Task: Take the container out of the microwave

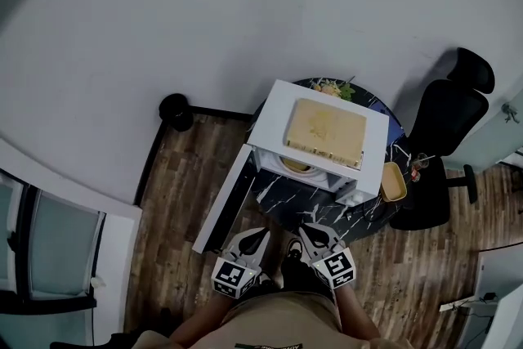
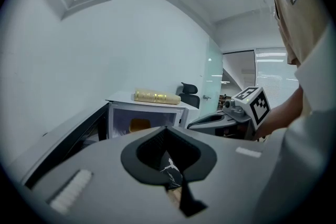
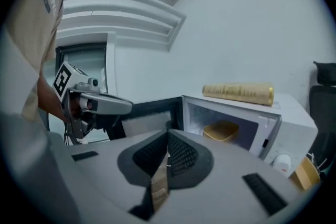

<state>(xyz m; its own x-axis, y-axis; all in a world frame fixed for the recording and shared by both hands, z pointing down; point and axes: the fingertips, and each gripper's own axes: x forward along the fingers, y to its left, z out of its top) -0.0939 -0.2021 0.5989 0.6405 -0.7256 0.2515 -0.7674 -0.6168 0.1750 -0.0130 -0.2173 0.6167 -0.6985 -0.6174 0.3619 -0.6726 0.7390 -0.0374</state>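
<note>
The white microwave (image 1: 270,127) stands on a black marble table (image 1: 282,204) with its door (image 1: 219,204) swung open to the left. A yellow container (image 1: 296,165) sits inside the cavity, also seen in the left gripper view (image 2: 139,124) and the right gripper view (image 3: 221,131). My left gripper (image 1: 260,236) and right gripper (image 1: 309,231) hover side by side in front of the microwave, well short of it. The jaws of each meet at the tips, left (image 2: 167,131) and right (image 3: 168,137), with nothing held.
A gold flat pack (image 1: 325,131) lies on top of the microwave. A second yellow container (image 1: 393,182) sits on the table at the right. A black office chair (image 1: 445,123) stands to the right, and a round black object (image 1: 175,110) rests on the wooden floor by the wall.
</note>
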